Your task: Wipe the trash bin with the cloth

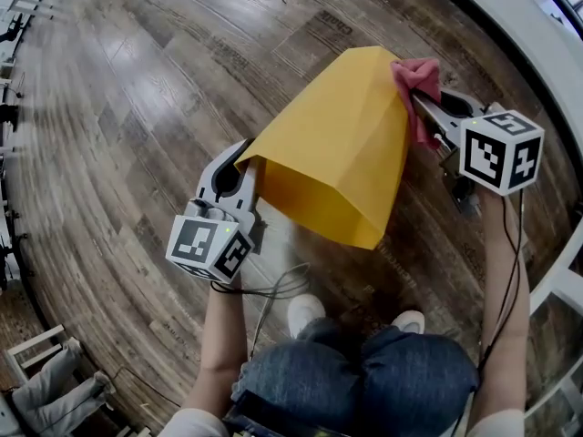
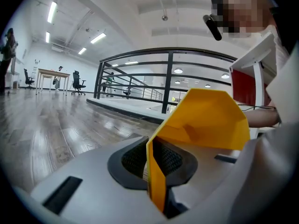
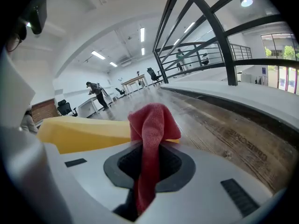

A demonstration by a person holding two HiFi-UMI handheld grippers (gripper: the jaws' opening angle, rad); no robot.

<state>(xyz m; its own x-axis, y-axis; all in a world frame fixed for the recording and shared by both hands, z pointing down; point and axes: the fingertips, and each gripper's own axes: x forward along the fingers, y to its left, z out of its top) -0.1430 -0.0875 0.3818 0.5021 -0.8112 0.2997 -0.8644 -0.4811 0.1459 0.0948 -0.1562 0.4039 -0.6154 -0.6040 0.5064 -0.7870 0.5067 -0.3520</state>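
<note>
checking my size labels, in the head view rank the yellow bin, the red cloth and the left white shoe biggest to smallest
1. yellow faceted plastic trash bin
2. red fabric cloth
3. left white shoe, partly covered and farther from the camera

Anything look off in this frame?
The yellow trash bin isn't upright: it's tipped over, mouth toward the person, with the left gripper shut on its rim. The red cloth hangs bunched in the right gripper by the bin's narrow end. No spill or damage shows.

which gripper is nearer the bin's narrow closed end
Right. The right gripper, holding the cloth, is at that end of the trash bin; the left gripper clamps the open rim.
</note>
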